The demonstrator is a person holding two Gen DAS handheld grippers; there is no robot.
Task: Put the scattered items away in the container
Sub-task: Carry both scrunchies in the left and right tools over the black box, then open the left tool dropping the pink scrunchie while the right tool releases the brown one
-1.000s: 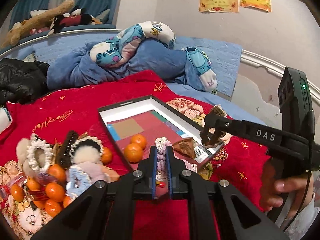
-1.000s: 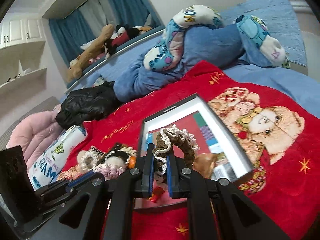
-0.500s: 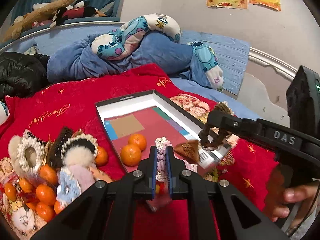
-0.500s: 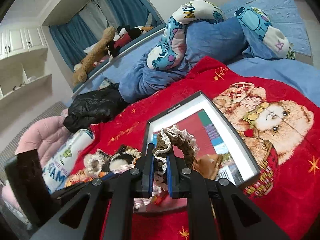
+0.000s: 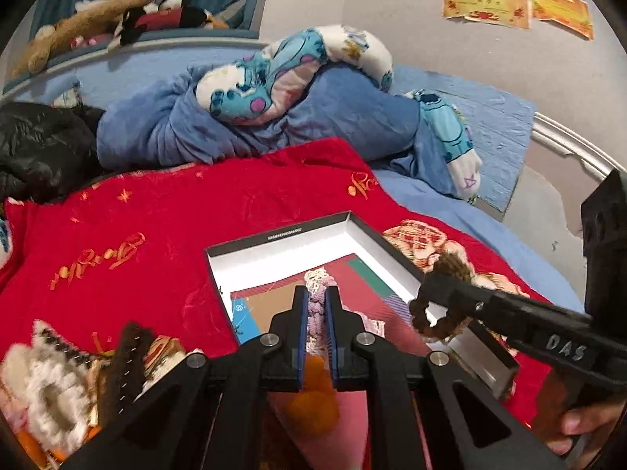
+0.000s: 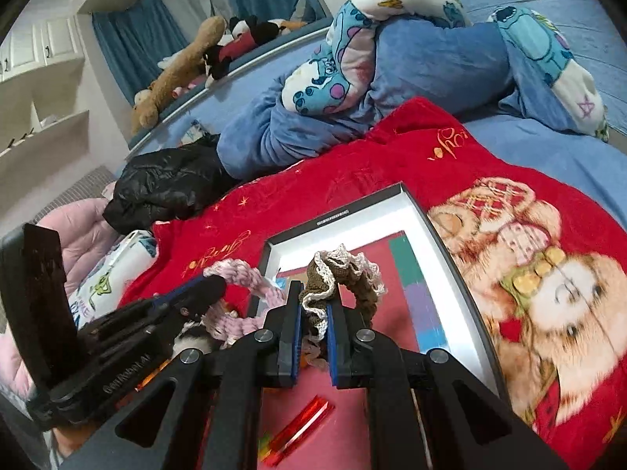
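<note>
The container is a shallow black-rimmed box with a white inner wall, lying on the red blanket; it also shows in the right wrist view. My left gripper is shut on a pink crocheted scrunchie and holds it over the box. My right gripper is shut on a brown scrunchie with white lace, also over the box. The right gripper shows in the left wrist view with the brown scrunchie at the box's right rim. Tangerines lie blurred in the box under my left fingers.
Scattered scrunchies and hair clips lie on the red blanket left of the box. A red wrapper lies in the box. Blue bedding and a plush toy pile up behind. A black jacket lies at the far left.
Both grippers have moved forward over the box with their scrunchies still held. The left gripper now hangs above the tangerines, and the pile of loose items has slid to the lower left.
</note>
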